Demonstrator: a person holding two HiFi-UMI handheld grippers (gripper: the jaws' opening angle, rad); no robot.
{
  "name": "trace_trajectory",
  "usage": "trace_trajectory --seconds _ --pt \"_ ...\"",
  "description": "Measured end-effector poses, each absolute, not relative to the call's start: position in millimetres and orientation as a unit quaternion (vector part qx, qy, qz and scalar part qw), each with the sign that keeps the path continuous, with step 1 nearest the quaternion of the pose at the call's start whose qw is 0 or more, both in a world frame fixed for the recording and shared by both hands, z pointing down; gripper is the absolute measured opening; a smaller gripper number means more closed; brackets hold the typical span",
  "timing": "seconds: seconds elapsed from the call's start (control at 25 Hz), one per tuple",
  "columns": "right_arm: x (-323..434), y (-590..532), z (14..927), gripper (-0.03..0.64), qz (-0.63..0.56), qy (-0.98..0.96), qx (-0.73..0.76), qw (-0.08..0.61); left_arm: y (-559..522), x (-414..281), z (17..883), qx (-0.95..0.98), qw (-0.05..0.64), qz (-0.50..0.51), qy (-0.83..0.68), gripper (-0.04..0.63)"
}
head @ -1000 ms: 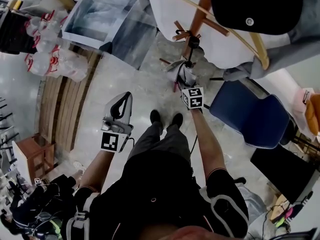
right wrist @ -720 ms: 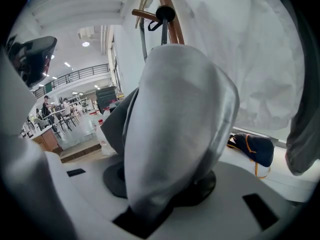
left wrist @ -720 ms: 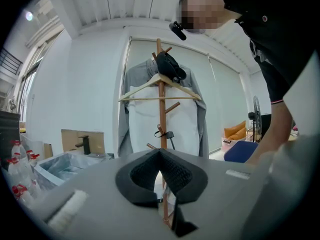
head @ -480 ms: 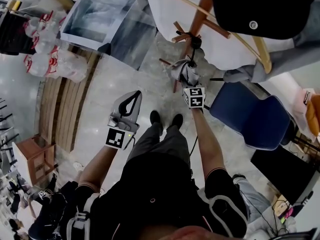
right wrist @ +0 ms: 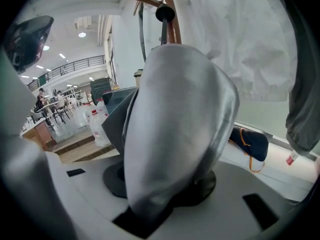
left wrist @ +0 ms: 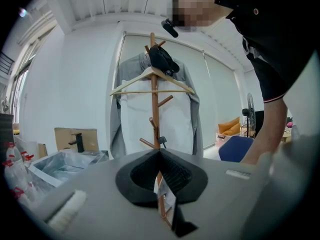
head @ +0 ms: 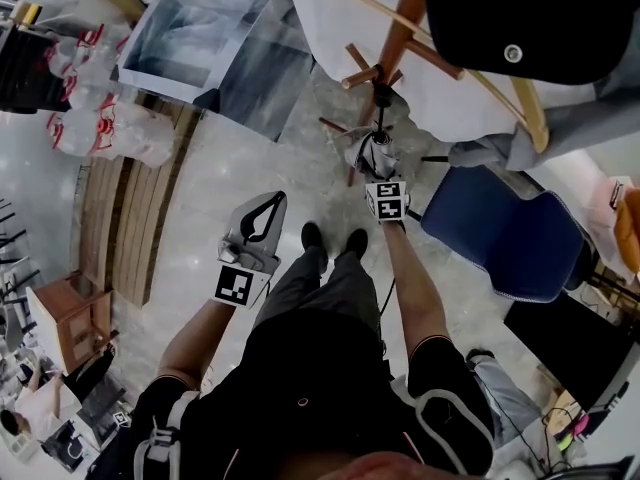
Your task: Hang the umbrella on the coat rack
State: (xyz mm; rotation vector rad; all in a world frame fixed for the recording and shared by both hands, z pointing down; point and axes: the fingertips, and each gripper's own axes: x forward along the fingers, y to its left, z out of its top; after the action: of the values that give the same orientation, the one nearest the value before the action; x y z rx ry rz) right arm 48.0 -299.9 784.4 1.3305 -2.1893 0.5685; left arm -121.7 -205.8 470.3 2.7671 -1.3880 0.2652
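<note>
Clamping bundled silvery-grey fabric umbrella (right wrist: 175,134).

The person wears a black short-sleeved shirt (head: 310,368) with a thin red line at the sleeve hems, dark grey trousers (head: 322,280) and black shoes (head: 311,234). Black shoulder straps (head: 442,420) are edged in pale grey. The left tool (head: 276,199) is pale grey with black ribbed looped jaws. The right tool (head: 376,154) is pale too. Each carries a cube (head: 238,285) of black-and-white square markers, and a thin dark cable (head: 386,290) runs by the right forearm.
</note>
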Motion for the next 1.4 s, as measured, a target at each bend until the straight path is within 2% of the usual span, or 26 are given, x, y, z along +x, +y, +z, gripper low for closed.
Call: trace_trajectory --seconds 0.6,1.4 --pt "33 -325 804 0.153 0.195 -0.816 0.489 0.239 -204 -122 480 0.889 0.015 0.097 -0.447 0.000" --pt "30 -372 822 0.170 0.187 -0.803 0.501 0.262 -213 -119 486 0.891 0.005 0.101 -0.442 0.000"
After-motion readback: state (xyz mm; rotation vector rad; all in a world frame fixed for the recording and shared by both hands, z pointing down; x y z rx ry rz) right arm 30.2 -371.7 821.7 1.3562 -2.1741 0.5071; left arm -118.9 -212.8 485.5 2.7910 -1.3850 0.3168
